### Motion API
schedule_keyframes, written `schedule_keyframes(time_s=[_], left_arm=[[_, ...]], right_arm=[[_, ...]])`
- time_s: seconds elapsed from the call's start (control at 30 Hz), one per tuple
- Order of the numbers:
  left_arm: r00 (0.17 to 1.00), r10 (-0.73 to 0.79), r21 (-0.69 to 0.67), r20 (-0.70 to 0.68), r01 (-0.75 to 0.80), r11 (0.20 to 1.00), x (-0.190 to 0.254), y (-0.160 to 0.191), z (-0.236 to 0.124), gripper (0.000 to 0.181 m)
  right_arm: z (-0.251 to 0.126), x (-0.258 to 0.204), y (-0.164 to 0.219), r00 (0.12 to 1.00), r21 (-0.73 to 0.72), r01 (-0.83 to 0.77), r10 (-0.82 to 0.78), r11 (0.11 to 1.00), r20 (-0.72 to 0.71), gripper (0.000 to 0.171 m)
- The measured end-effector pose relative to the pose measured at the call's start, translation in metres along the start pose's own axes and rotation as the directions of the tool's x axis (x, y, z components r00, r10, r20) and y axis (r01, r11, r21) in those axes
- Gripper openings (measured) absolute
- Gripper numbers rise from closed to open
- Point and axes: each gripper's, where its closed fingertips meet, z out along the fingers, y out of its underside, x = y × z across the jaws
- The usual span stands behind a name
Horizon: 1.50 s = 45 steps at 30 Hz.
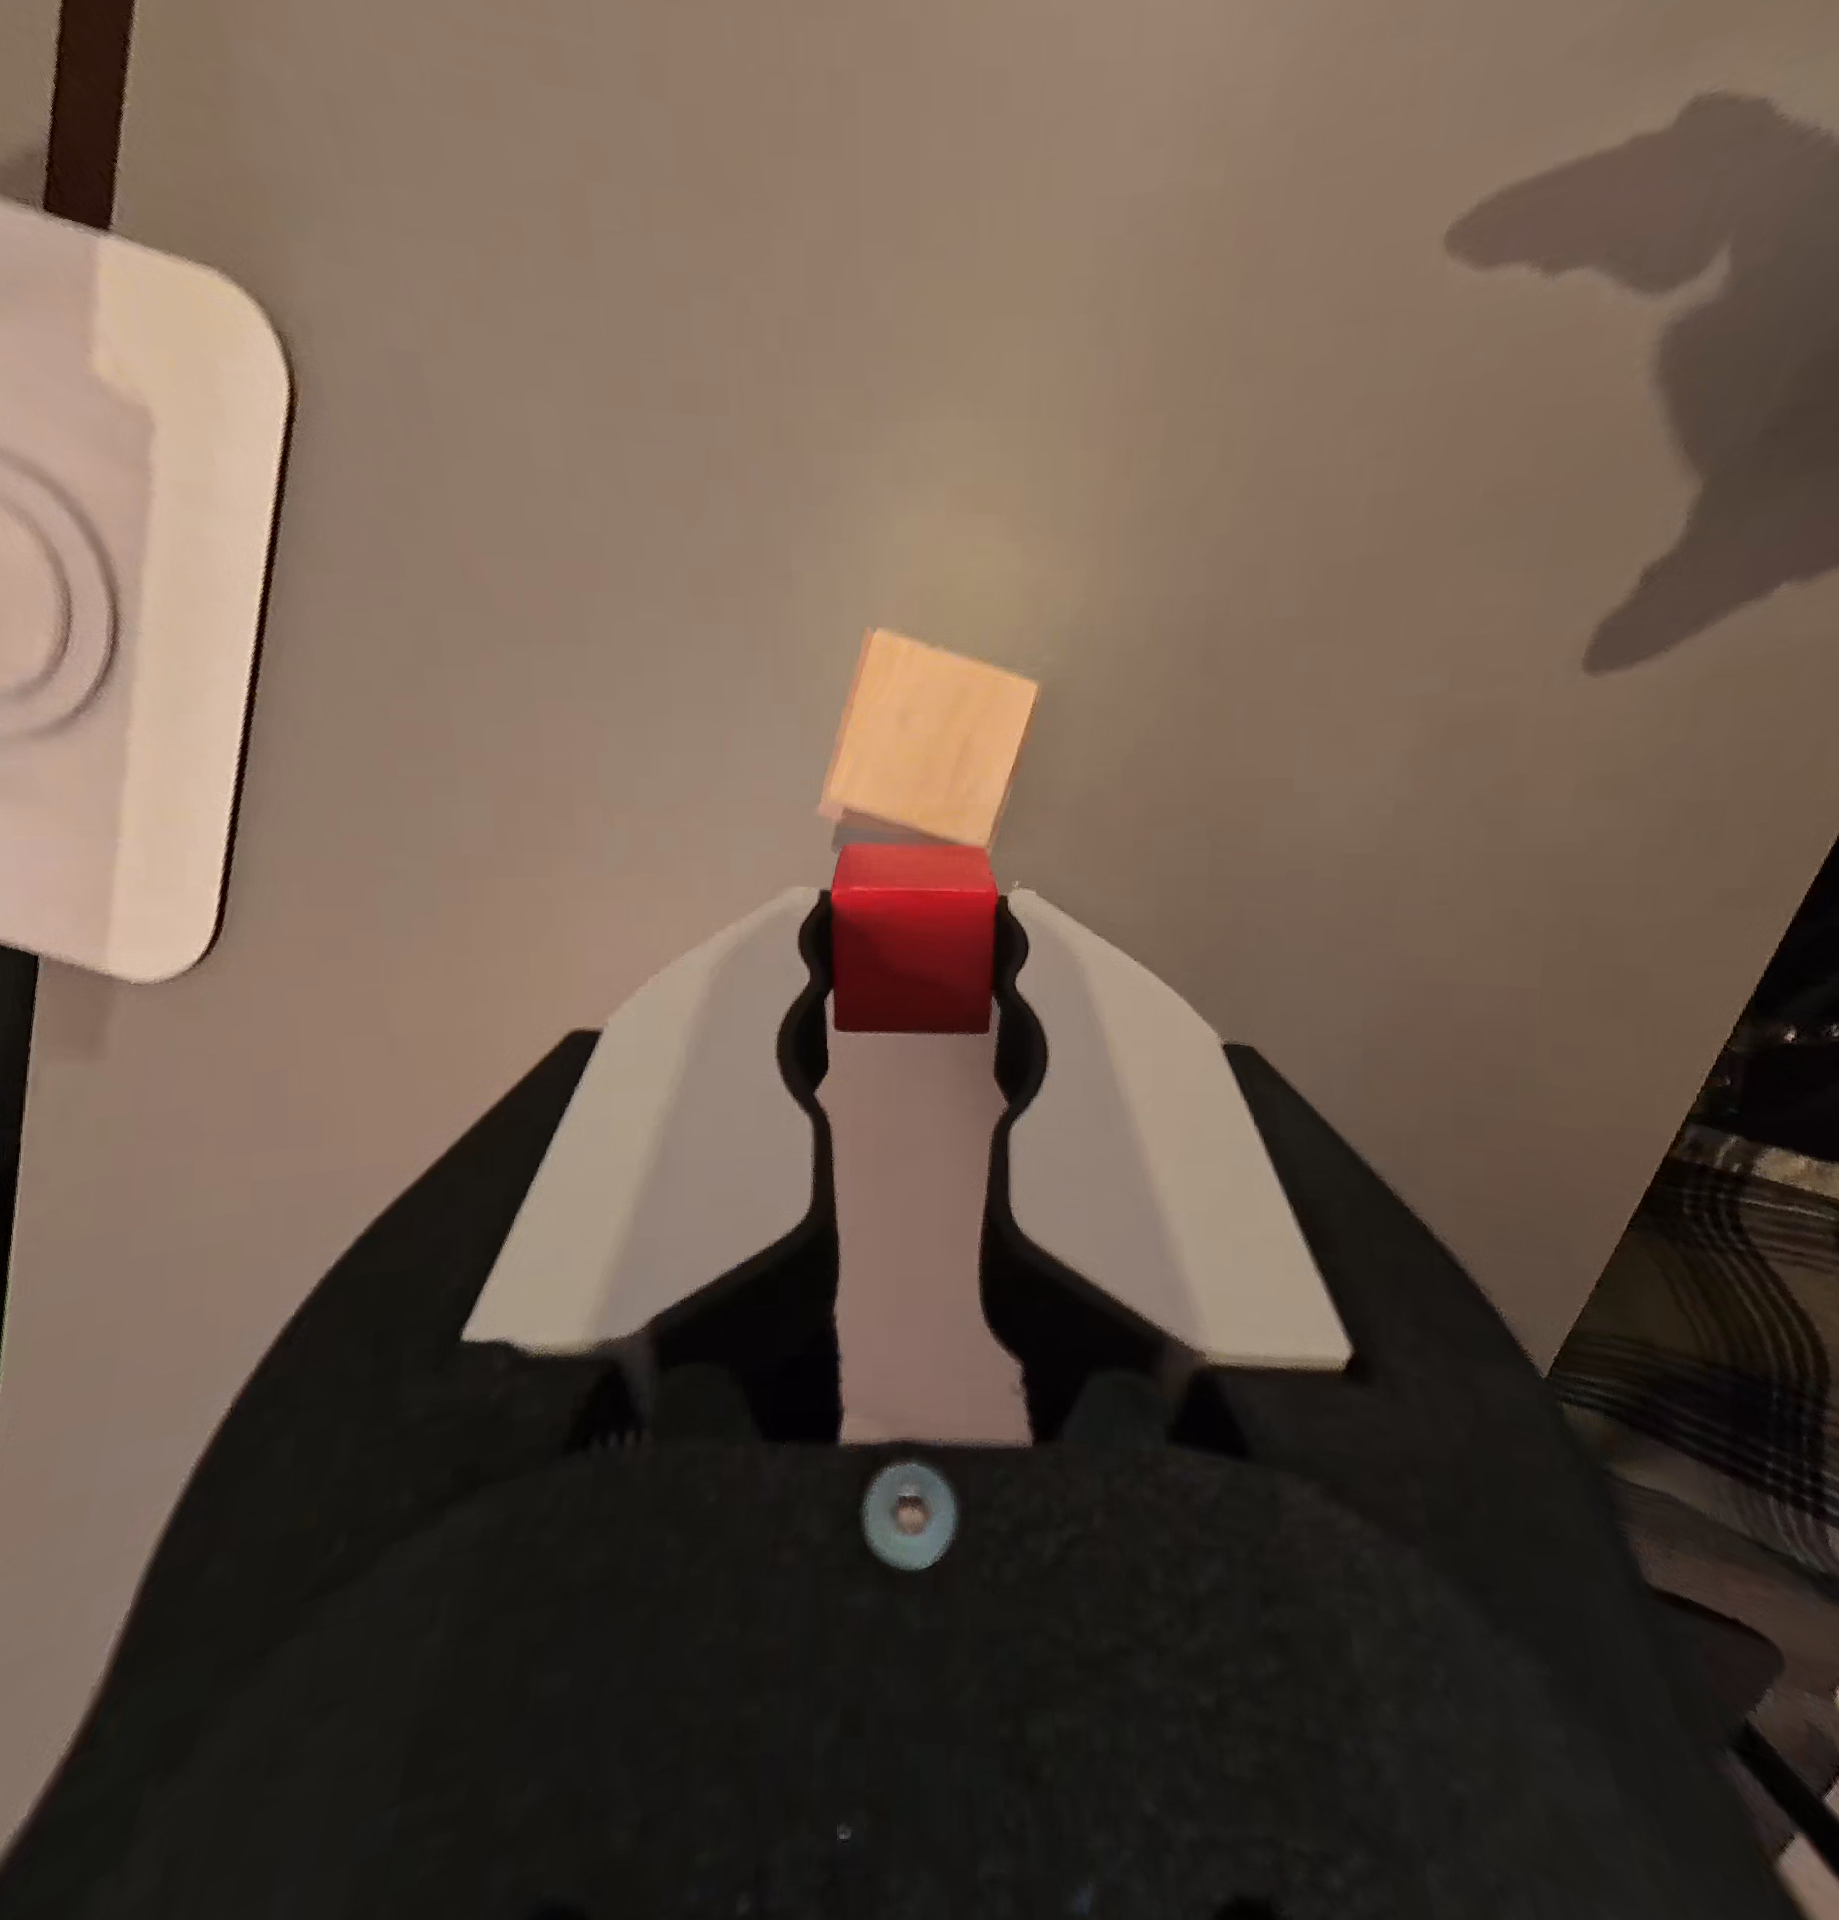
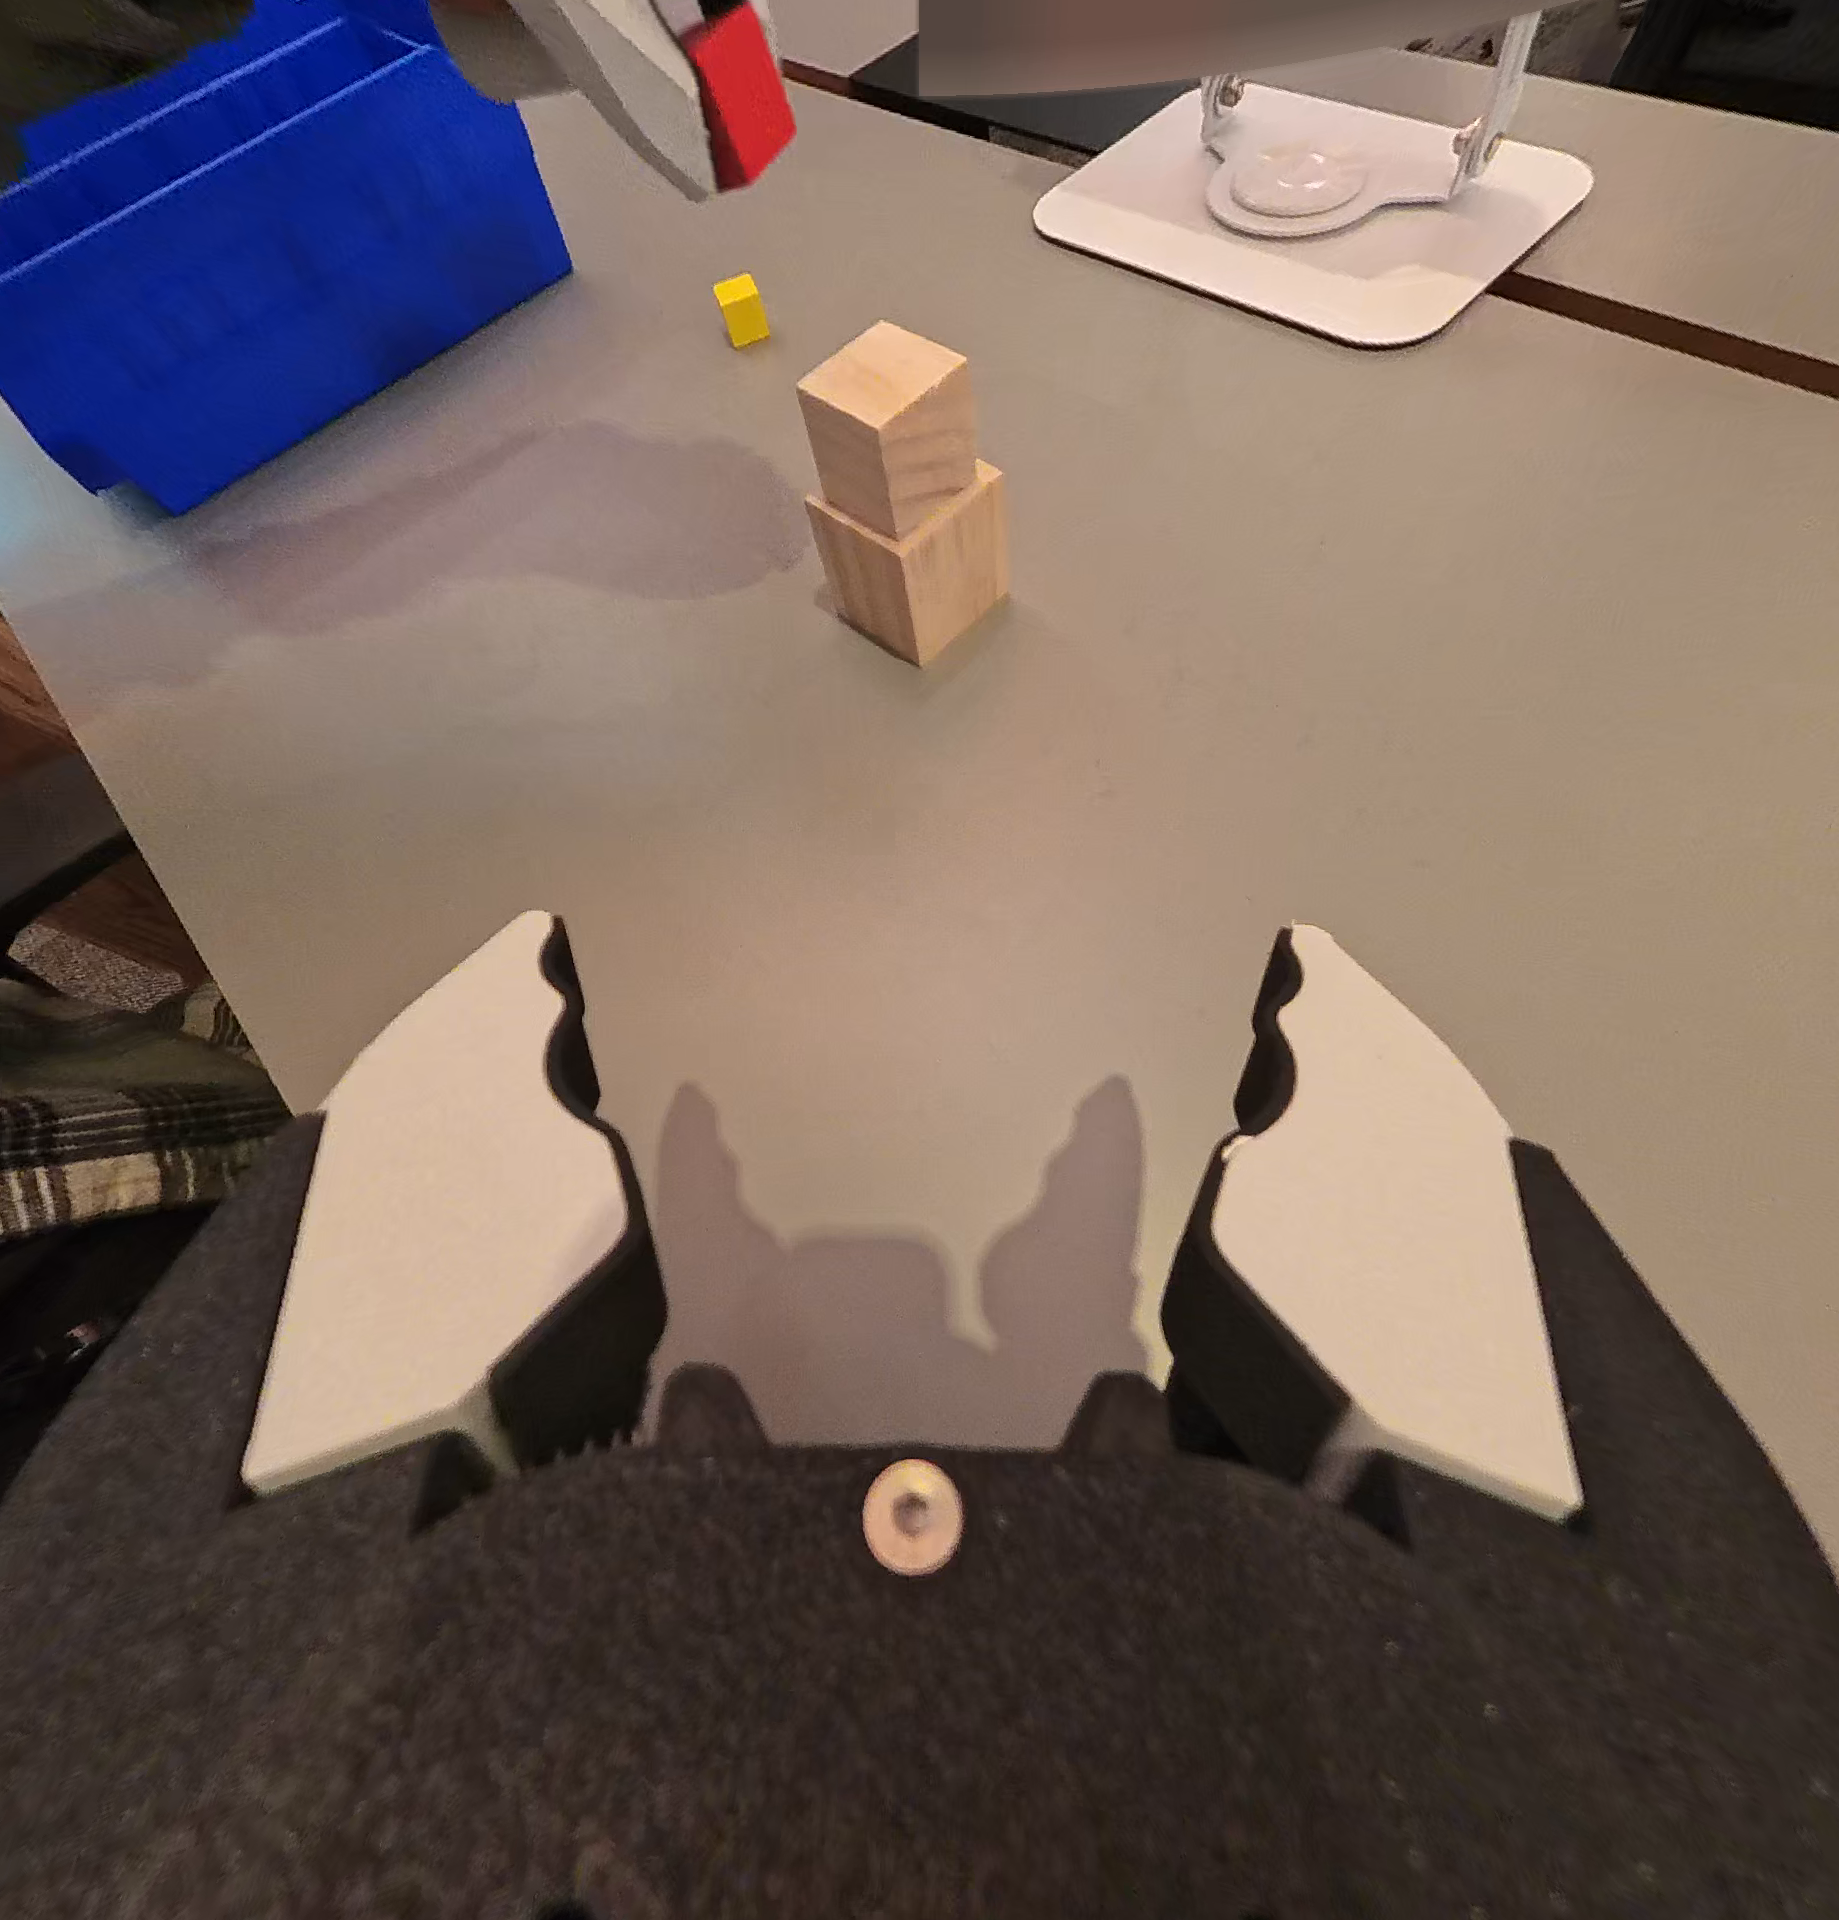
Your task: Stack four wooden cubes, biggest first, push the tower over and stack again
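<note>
Two plain wooden cubes stand stacked on the grey table: a larger one (image 2: 915, 577) below and a smaller one (image 2: 889, 431) on top, turned slightly. From above, the left wrist view shows the top cube (image 1: 930, 738). My left gripper (image 1: 913, 940) is shut on a red cube (image 1: 913, 940) and holds it in the air above the stack, a little to the near side; it also shows in the right wrist view (image 2: 717, 104) with the red cube (image 2: 749, 104). A small yellow cube (image 2: 740, 309) sits on the table behind the stack. My right gripper (image 2: 920, 971) is open and empty, well in front of the stack.
A blue bin (image 2: 250, 281) stands at the far left. A white stand base (image 2: 1310, 239) lies at the far right, also in the left wrist view (image 1: 115, 592). The table edge (image 2: 115, 831) runs along the left, with plaid cloth below. Across from one pair of fingers to the other is roughly 25 centimetres.
</note>
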Motion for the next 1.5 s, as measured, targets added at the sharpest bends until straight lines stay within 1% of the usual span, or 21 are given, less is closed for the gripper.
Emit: schedule_keyframes(time_s=[0.13, 0.27, 0.67, 1.17, 1.5], left_arm=[[0.997, 0.068, -0.013, -0.040, -0.068, 0.998, 0.008, -0.017, 0.012, 0.028], [0.990, 0.129, -0.031, -0.064, -0.131, 0.991, 0.010, -0.022, 0.022, 0.028], [0.984, 0.153, -0.160, -0.097, -0.167, 0.973, 0.006, -0.014, 0.042, 0.028], [0.974, 0.198, -0.200, -0.113, -0.218, 0.955, 0.006, -0.011, 0.051, 0.028], [0.968, 0.216, -0.189, -0.124, -0.237, 0.953, 0.007, -0.013, 0.053, 0.028]], right_arm=[[-0.003, 0.003, 0.000, 1.000, 0.009, -0.005, 0.005, 1.000, -0.002, 0.120], [-0.004, 0.005, 0.000, 1.000, 0.013, -0.009, 0.009, 1.000, 0.001, 0.119], [-0.006, 0.007, 0.000, 1.000, 0.017, -0.013, 0.013, 1.000, 0.001, 0.119], [-0.005, 0.007, 0.002, 1.000, 0.011, -0.014, 0.014, 1.000, 0.003, 0.118], [-0.004, 0.007, 0.002, 1.000, 0.009, -0.014, 0.014, 1.000, 0.003, 0.118]])
